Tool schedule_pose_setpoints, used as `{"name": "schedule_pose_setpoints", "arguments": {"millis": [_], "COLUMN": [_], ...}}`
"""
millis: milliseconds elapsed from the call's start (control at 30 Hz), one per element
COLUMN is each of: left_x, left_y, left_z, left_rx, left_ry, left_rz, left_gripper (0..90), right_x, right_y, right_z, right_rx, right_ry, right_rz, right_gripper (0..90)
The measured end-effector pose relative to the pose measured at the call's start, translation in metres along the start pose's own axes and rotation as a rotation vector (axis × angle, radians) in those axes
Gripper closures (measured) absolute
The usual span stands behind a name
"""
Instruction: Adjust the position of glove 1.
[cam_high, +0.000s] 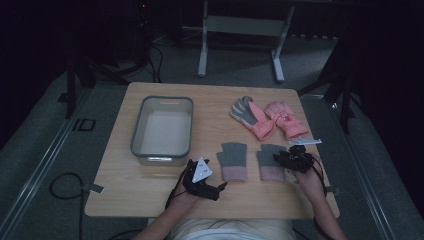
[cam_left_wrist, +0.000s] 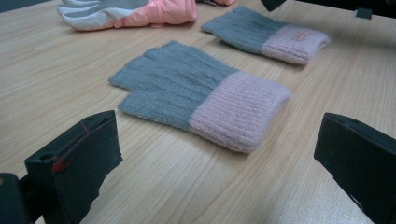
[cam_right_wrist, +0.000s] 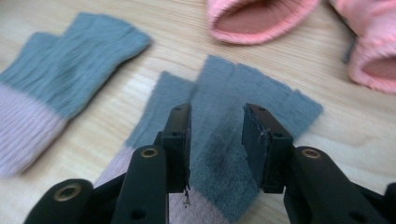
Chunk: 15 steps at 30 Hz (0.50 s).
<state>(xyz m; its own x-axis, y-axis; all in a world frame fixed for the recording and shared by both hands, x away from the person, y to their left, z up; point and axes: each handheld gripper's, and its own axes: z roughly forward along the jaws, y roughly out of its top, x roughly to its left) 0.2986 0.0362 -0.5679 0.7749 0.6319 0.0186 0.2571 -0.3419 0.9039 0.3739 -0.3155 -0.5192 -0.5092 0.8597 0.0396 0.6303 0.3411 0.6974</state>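
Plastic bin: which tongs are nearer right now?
Left. The left tongs sit just below the plastic bin, off its near right corner. The right tongs are farther right, over the right-hand grey glove.

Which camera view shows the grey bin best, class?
The high view: the bin shows whole, left of the gloves on the table, with its pale inside open to the camera. The left gripper view looks over the grey gloves and the right gripper view looks down on a grey glove, so neither helps with the bin.
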Motion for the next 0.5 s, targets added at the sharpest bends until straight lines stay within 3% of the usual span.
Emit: {"name": "schedule_pose_setpoints", "arguments": {"millis": [100, 133, 200, 500], "left_x": [0.0, 0.0, 0.0, 0.0], "left_y": [0.0, 0.0, 0.0, 0.0], "left_z": [0.0, 0.0, 0.0, 0.0], "left_rx": [-0.001, 0.0, 0.001, 0.0], "left_ry": [0.0, 0.001, 0.001, 0.001], "left_rz": [-0.002, -0.001, 0.001, 0.003], "left_gripper": [0.0, 0.0, 0.0, 0.0], "right_x": [-0.001, -0.001, -0.003, -0.003], "right_y": [0.0, 0.0, 0.0, -0.009], "right_z": [0.0, 0.004, 0.008, 0.02], "right_rx": [0.006, 0.031, 0.05, 0.063], "right_ry": [0.017, 0.043, 0.029, 0.032], "right_rz": [-0.028, -0.108, -0.136, -0.097], "right_gripper": [61.6, 59.4, 59.3, 59.0]}}
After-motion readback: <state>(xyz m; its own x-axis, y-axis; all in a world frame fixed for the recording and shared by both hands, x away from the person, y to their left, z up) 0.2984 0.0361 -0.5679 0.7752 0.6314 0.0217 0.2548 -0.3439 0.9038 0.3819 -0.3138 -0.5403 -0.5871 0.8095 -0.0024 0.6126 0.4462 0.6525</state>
